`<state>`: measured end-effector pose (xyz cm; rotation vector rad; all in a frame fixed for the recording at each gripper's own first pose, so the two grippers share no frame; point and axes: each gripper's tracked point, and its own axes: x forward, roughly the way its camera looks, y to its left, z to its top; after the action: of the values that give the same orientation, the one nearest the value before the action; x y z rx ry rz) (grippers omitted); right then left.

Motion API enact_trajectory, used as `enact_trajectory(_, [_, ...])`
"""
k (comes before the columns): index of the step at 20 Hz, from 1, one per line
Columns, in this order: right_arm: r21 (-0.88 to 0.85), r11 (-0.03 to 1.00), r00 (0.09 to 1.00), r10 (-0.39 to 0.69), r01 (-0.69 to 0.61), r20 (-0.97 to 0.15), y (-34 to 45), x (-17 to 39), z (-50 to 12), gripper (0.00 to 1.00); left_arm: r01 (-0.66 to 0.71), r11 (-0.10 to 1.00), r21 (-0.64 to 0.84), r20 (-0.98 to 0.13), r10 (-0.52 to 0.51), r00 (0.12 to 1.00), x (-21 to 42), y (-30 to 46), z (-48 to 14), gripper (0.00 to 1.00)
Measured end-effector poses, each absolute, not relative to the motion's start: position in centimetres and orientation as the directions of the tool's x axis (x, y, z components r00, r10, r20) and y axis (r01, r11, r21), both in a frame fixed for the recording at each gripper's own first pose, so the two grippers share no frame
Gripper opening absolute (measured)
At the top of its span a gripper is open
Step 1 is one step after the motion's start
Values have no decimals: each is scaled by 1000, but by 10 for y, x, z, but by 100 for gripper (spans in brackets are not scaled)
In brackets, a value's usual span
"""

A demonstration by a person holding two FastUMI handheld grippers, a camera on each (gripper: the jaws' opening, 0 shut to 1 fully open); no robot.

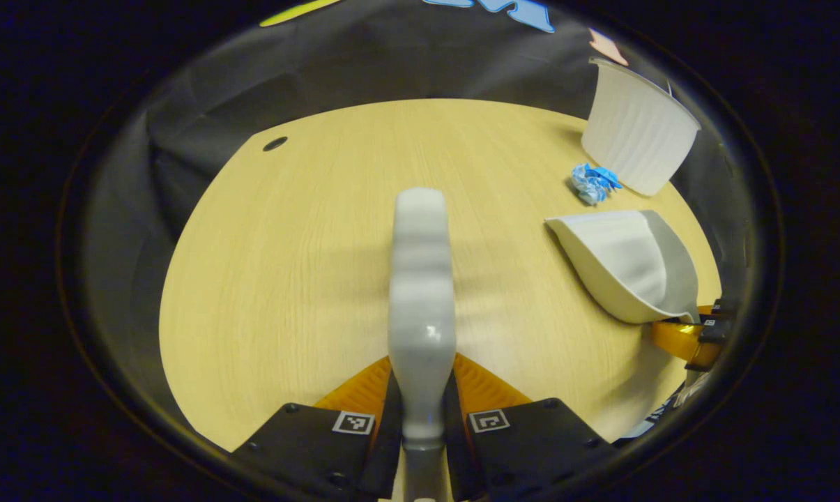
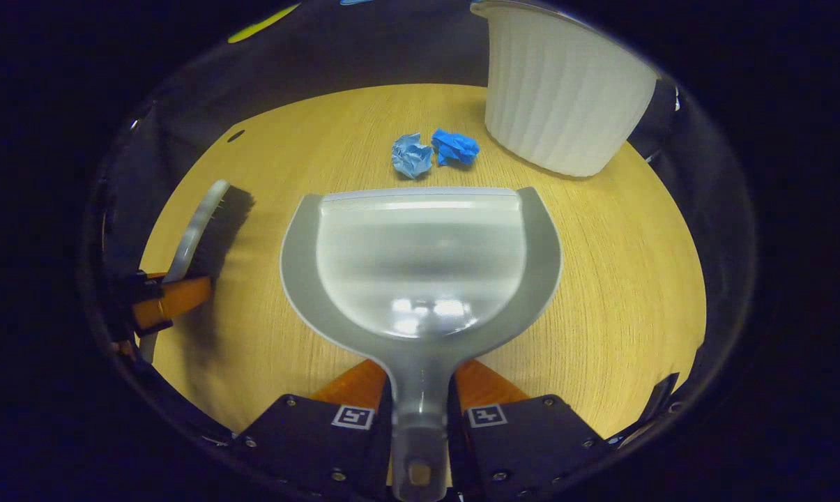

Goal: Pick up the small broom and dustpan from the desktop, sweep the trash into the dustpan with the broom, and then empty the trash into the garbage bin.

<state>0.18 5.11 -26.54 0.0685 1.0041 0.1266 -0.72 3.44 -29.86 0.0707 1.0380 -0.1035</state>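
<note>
Broom (image 1: 421, 293) is clamped in our left gripper (image 1: 422, 411), dustpan (image 2: 420, 261) in the right (image 2: 420, 418), lip near the paper wads (image 2: 433, 152). Sweep too hard and they'll probably skip past toward the bin (image 2: 559, 90).

One broom (image 1: 421, 279), its bristles visible in the right gripper view (image 2: 217, 223). One dustpan (image 2: 420, 261), also seen side-on in the left gripper view (image 1: 625, 261). Two balls of crumpled paper: one pale blue (image 2: 411, 155) and one deeper blue (image 2: 455, 147), lying just beside each other; in the left gripper view they overlap into a single clump (image 1: 592, 182). One ribbed white bin (image 2: 562, 97). One wooden worktop (image 1: 287, 279), with one small dark hole (image 1: 275, 143) in it. Two claws: the left claw (image 1: 421, 411) and the right claw (image 2: 420, 411).
</note>
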Motion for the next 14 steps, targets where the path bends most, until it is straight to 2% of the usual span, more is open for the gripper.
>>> enact_trajectory(6, [116,983,530,174,-141,-830,35,-1,-266,34,104,994,-40,-867,-87,491,3,16,-296,31])
enact_trajectory(7, [120,982,530,179,-144,-829,32,0,-266,34,109,993,-33,-864,-83,497,7,14,-293,33])
enact_trajectory(14, [120,973,525,208,-197,-825,9,4,-266,34,226,974,-5,-829,-130,543,61,-31,-269,33])
